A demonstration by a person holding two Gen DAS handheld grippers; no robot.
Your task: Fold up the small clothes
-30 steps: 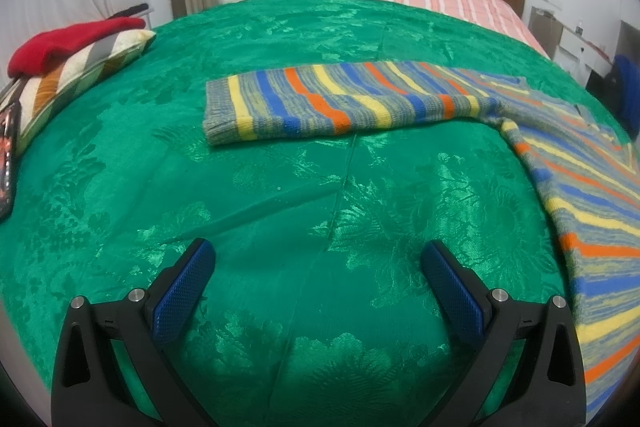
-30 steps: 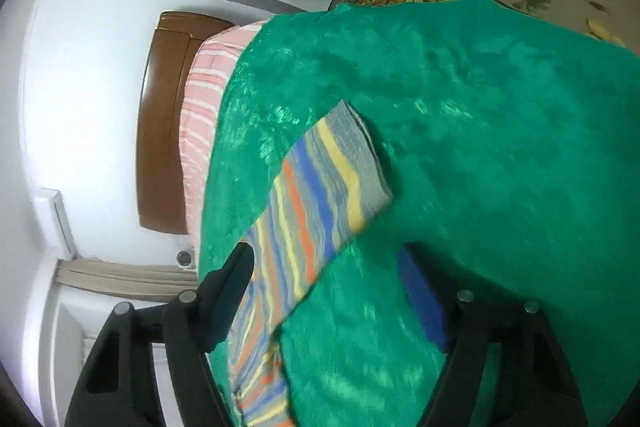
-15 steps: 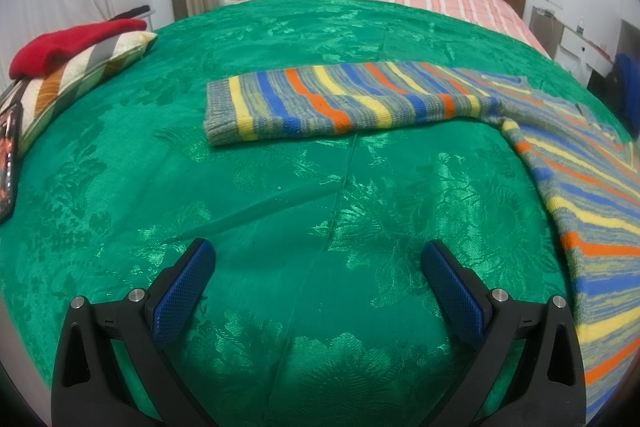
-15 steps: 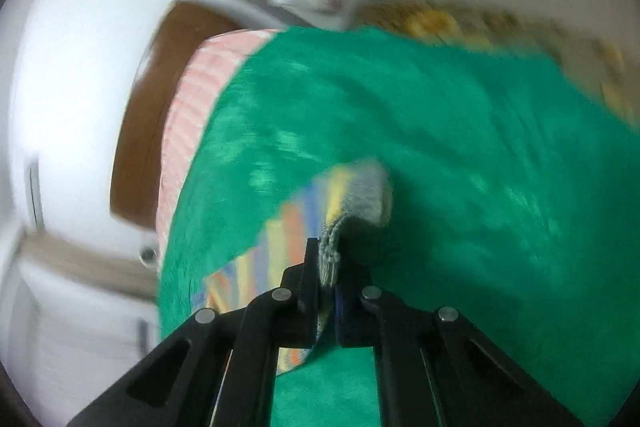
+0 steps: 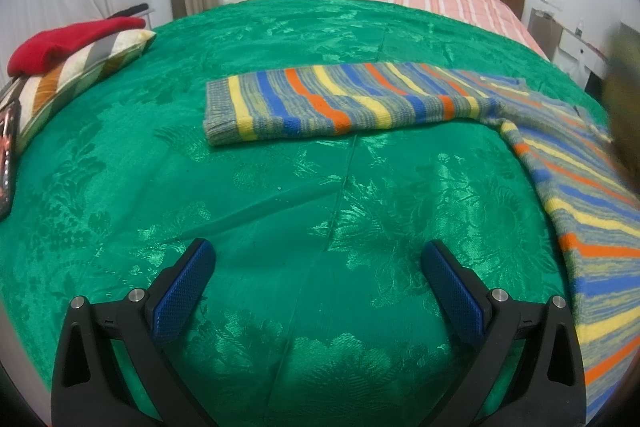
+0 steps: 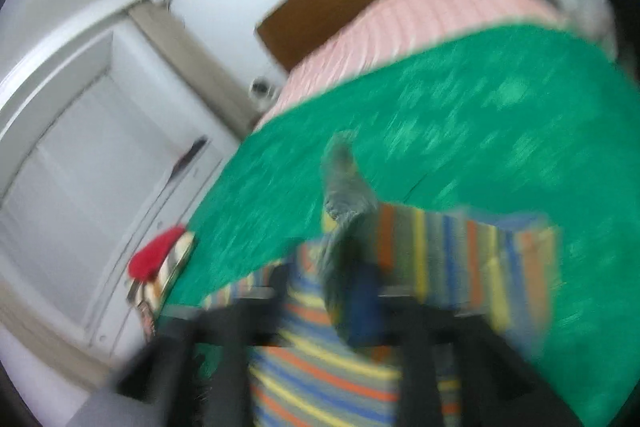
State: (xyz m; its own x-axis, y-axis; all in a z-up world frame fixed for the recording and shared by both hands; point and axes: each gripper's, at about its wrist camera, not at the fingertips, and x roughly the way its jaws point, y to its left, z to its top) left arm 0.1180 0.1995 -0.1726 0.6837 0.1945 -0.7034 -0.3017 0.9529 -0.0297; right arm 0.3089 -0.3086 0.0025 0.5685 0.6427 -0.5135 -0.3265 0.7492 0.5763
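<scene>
Two grippers, left agape, one striped sweater.

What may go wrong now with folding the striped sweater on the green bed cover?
1. The right tongs are opening with the grey cuff between them; the sleeve may drop unevenly.
2. The striped sweater reaches toward the cover's right side; it might slip off.
3. The left tongs are open and hold nothing, so nothing pins it.

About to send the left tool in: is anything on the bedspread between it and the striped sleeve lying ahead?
Nothing visible: only bare green bedspread lies between the open left tool and the sleeve. The pillow sits off to the left.
</scene>
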